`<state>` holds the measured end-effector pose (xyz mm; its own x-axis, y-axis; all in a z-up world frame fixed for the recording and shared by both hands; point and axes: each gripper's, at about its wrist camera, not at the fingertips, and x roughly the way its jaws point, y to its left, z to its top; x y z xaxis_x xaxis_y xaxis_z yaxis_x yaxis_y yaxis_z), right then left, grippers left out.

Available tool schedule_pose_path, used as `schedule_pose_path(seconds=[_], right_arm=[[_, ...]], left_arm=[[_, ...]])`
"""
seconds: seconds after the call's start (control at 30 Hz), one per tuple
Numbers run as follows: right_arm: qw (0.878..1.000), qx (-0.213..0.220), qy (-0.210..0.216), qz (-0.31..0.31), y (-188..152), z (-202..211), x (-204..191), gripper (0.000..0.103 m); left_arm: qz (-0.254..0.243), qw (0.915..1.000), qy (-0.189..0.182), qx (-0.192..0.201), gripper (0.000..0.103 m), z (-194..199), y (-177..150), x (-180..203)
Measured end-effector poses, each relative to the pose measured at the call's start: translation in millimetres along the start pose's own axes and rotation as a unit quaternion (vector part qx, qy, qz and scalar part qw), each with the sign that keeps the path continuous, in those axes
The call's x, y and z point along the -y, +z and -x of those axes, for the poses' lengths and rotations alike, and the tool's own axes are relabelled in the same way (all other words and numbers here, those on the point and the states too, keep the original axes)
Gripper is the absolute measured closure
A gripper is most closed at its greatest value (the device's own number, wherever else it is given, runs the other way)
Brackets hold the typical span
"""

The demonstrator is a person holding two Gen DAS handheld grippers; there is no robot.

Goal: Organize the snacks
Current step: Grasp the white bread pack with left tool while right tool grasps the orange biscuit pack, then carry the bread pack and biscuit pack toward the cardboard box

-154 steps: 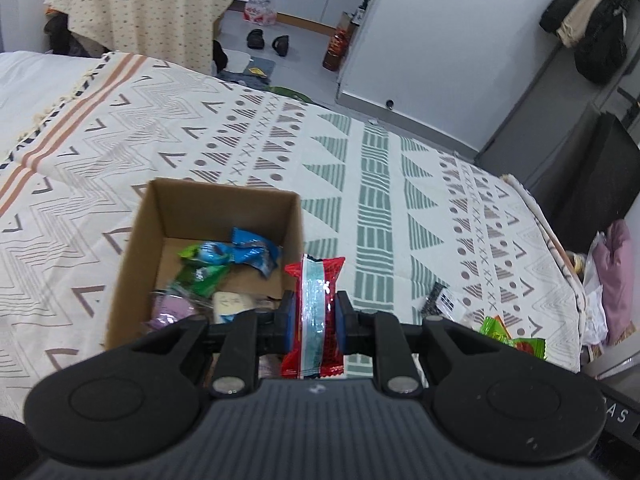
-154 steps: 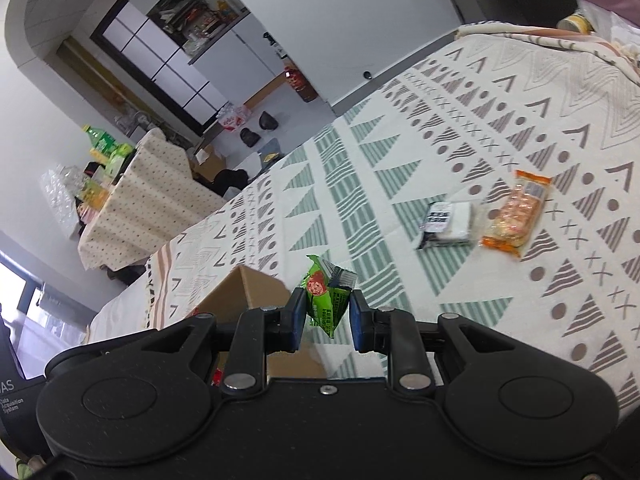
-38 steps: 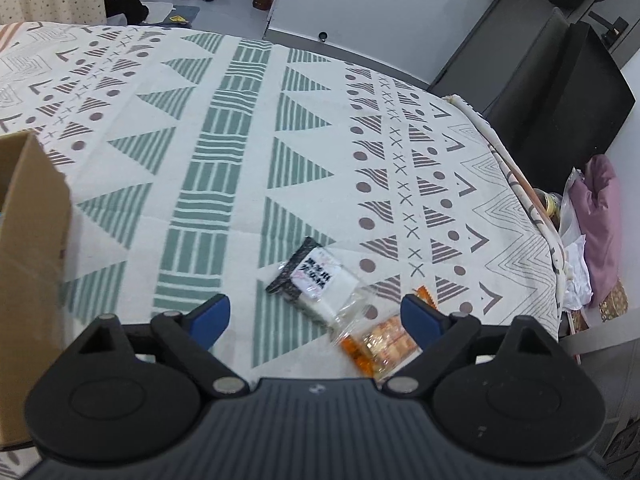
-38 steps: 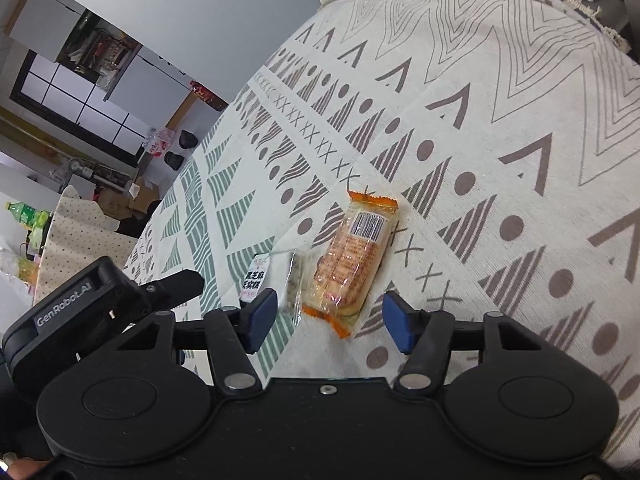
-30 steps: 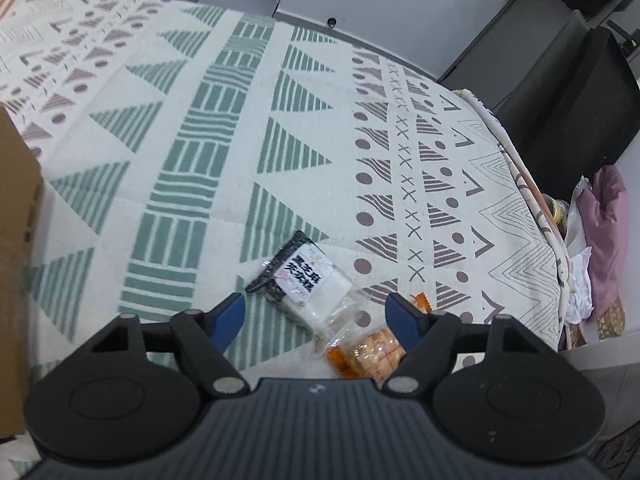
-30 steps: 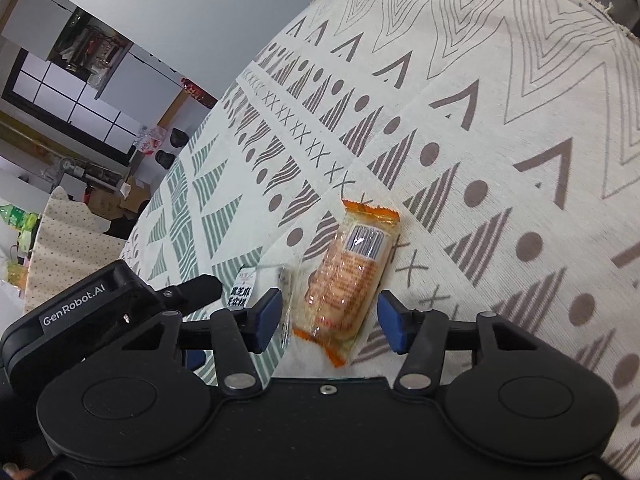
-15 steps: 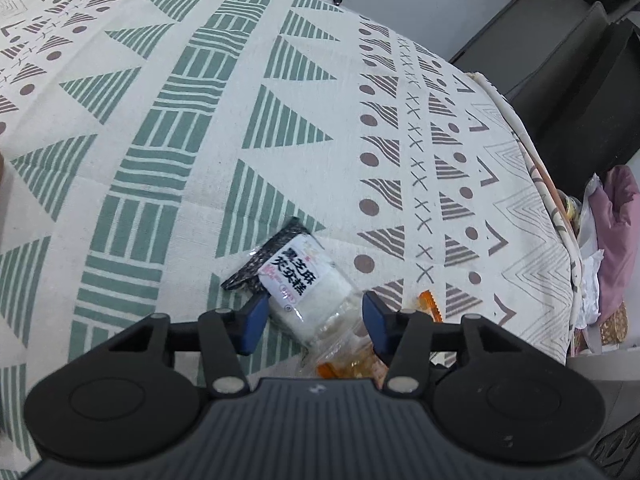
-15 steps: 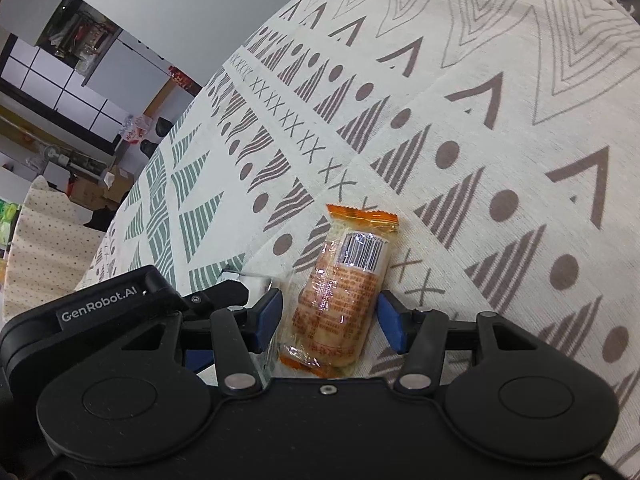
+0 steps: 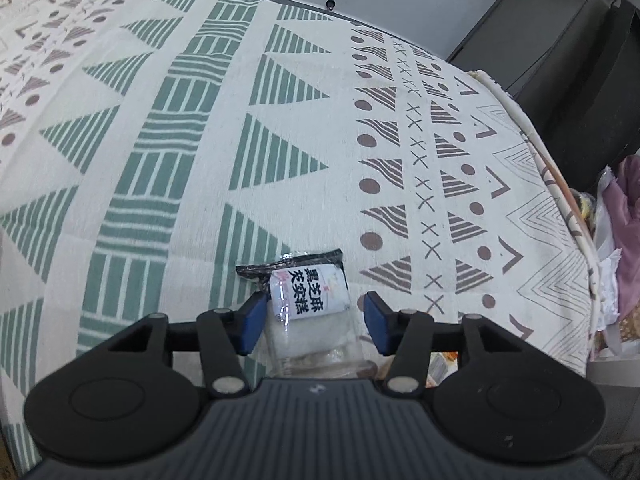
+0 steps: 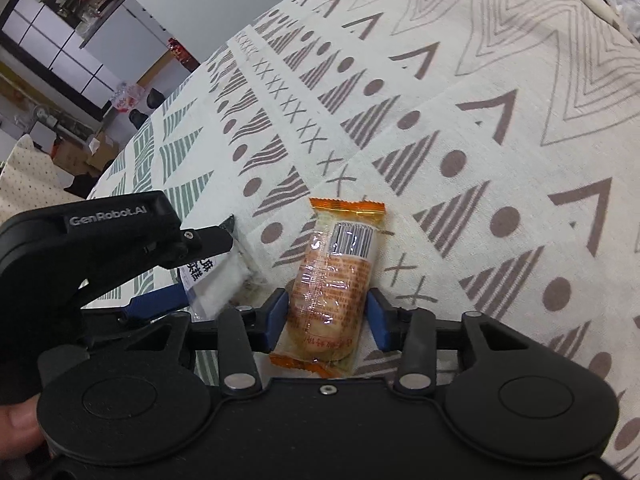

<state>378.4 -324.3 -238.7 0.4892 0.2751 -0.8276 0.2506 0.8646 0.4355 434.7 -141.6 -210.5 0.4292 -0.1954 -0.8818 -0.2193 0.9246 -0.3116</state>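
Change: both hands have dropped from well above the bed to just over the last two loose snacks; a second ago each pair of blue fingers stood wide, now each straddles its own packet.
Left gripper point(image 9: 314, 322): its fingers are apart, narrower than a second ago and holding that width; the left pad looks to touch the packet's edge, the right pad shows a clear gap, so no clamp yet.
Left target: a clear plastic packet with a black end and a white printed label point(image 9: 308, 294), flat on the bed, lying between the left fingers.
Right gripper point(image 10: 326, 320): its jaws are closing, with the packet between them; the pads sit at or just beside its sides, and I cannot tell whether they press yet.
Right target: an orange-trimmed clear wrapper of golden biscuits with a barcode point(image 10: 334, 276), flat on the bed, just beside the other packet.
Bed: patterned cream cover with green and brown triangles point(image 9: 280, 140); both packets lie near its right edge in the left wrist view.
Meaning: judged from this, both grasps are about to complete; lifting and carrying the pair away would follow.
Risk: slippery film may slide out, or the pads may pinch the cover.
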Motion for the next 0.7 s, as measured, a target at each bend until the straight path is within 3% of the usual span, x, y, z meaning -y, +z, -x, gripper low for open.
schedule_pose_path(seconds=[0.53,0.7], right_arm=[[0.998,0.011,-0.055,-0.007,-2,28,24,0.059],[0.998,0.009,-0.059,0.008,-2,19,12,0.055]], left_arm=[[-0.035,0.9969,0.068,-0.018,0.047,-21,-9,22],[-0.036,0.9966,0.072,-0.019,0.055,-15,-12,13]])
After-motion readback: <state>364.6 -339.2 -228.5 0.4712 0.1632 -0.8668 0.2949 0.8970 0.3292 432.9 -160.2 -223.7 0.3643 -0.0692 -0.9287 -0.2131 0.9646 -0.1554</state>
